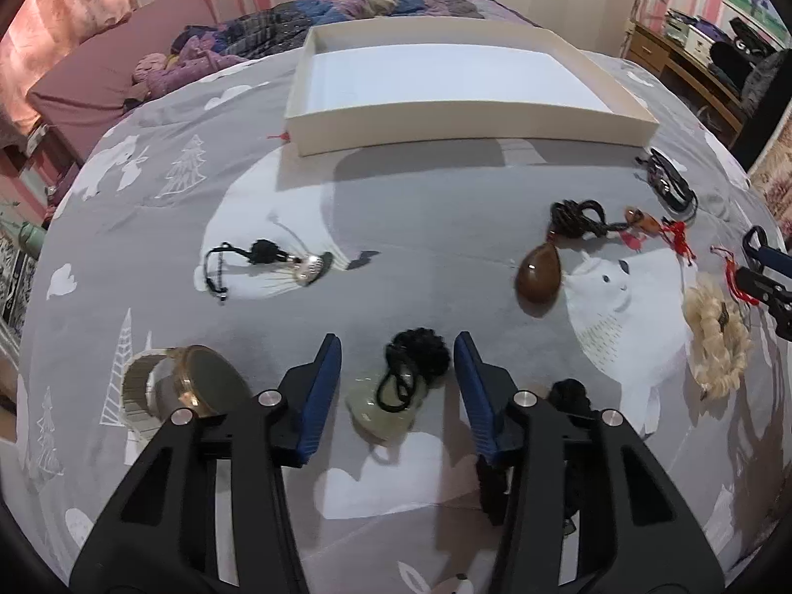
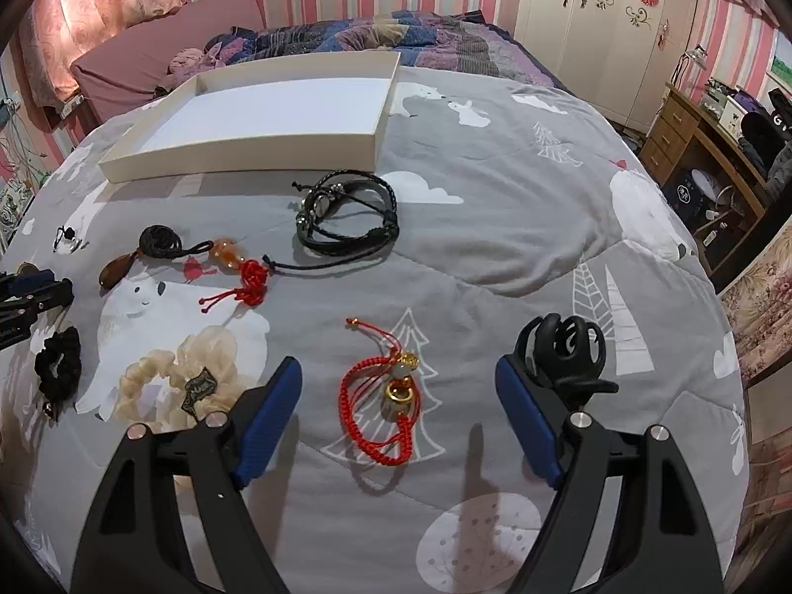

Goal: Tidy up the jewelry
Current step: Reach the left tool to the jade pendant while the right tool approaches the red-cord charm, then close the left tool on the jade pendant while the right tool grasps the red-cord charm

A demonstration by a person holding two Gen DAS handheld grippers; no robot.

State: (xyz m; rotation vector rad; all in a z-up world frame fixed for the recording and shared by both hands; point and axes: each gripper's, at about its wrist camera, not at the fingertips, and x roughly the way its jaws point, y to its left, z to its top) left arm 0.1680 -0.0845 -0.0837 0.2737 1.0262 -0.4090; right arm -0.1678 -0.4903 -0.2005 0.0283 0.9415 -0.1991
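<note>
A pale green jade pendant [image 1: 378, 408] on a black cord [image 1: 418, 356] is lying low in the centre of the left wrist view, on the grey bedspread [image 1: 420, 208], and the left gripper [image 1: 397, 351] is standing right over it, its blue pads [image 1: 324, 386] spread to either side with the pendant between them and no pad pressing on it, so the jaws are sitting apart, gripping nothing. Just left of that, a gold-rimmed watch [image 1: 198, 388] is resting on its side at the lower left of the frame. Up toward the middle left a black tassel piece with a silver cap [image 1: 277, 260] is lying flat, and at the right a brown teardrop pendant [image 1: 539, 272] is trailing its dark cord. Further up, the white tray [image 1: 465, 126] is sitting with nothing visible in it at the top centre. Over in the right wrist view, a red braided bracelet with gold charms [image 2: 383, 396] is lying in the lower centre, between the wide-spread fingers of the right gripper [image 2: 398, 371], which is holding nothing either. A black claw clip [image 2: 564, 346] is sitting just beside the right finger, a cream scrunchie [image 2: 168, 381] is bunching at the lower left, and black leather bracelets [image 2: 349, 215] are lying above centre, below the tray.
</note>
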